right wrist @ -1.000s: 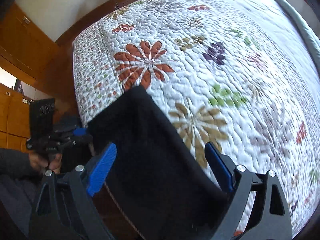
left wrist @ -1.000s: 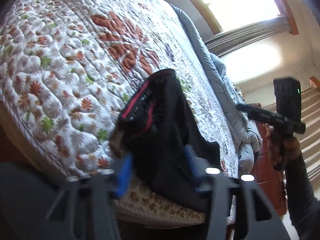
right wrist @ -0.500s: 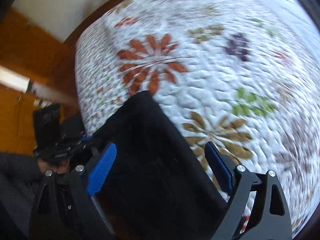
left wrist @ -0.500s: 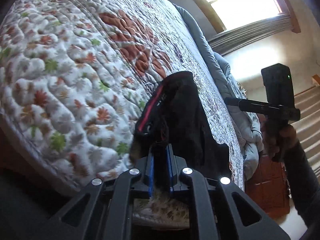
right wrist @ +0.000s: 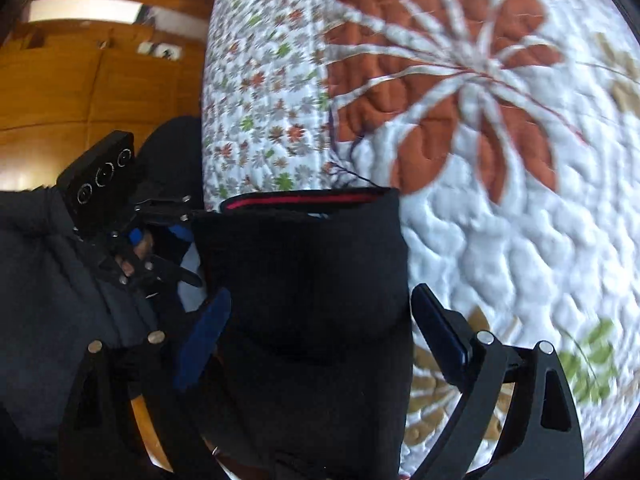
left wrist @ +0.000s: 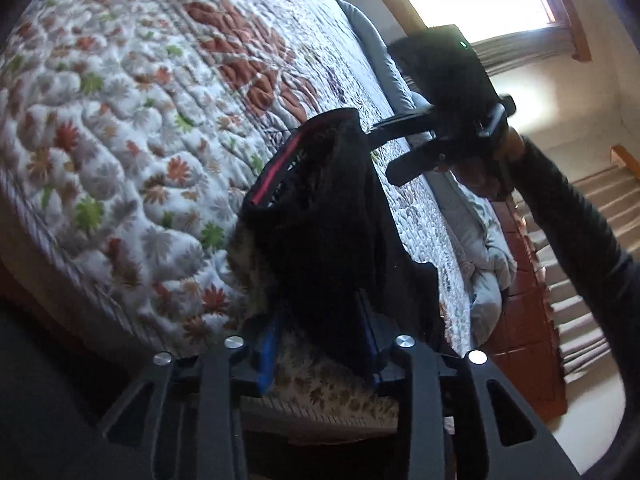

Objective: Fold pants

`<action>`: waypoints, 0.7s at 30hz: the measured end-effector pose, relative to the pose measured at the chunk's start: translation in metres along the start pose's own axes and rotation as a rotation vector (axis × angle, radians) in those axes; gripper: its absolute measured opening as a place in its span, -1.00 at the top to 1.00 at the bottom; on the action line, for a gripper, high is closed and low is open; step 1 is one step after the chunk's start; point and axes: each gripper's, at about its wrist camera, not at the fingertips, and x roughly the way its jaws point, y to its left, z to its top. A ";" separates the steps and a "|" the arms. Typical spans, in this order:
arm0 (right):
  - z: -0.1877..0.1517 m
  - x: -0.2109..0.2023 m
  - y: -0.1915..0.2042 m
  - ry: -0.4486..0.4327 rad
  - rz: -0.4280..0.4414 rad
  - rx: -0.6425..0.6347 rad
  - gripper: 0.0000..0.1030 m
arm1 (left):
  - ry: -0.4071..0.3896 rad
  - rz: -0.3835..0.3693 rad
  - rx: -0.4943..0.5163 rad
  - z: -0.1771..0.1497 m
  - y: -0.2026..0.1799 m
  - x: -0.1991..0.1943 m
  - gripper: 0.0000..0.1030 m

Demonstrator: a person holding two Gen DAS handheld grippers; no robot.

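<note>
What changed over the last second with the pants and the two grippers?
The right hand-held gripper swung in over the black pants, jaws wide. The left hand-held gripper clamped shut, and its jaws have just been opening, pants fabric between them. The pants stayed on the quilt at the bed's edge.

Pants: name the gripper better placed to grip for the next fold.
Right, probably. The right gripper straddles the pants with jaws wide open; the left gripper has just been opening, with fabric between its jaws.
</note>
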 end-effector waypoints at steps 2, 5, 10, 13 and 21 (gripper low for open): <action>0.004 0.005 -0.004 0.009 0.028 -0.014 -0.81 | -0.007 0.004 -0.006 0.003 0.001 0.001 0.28; 0.005 0.009 -0.010 0.008 0.075 -0.013 -0.62 | -0.013 0.000 -0.037 0.000 0.004 -0.002 0.21; -0.006 -0.014 -0.027 -0.012 0.137 -0.014 0.10 | -0.078 0.024 0.002 0.000 -0.002 -0.018 -0.31; -0.007 -0.014 -0.030 0.001 0.074 -0.010 -0.51 | -0.093 0.022 -0.002 0.003 0.001 -0.017 -0.54; 0.009 0.006 -0.028 0.025 0.126 -0.033 -0.05 | -0.101 0.034 0.004 0.001 -0.003 -0.008 -0.66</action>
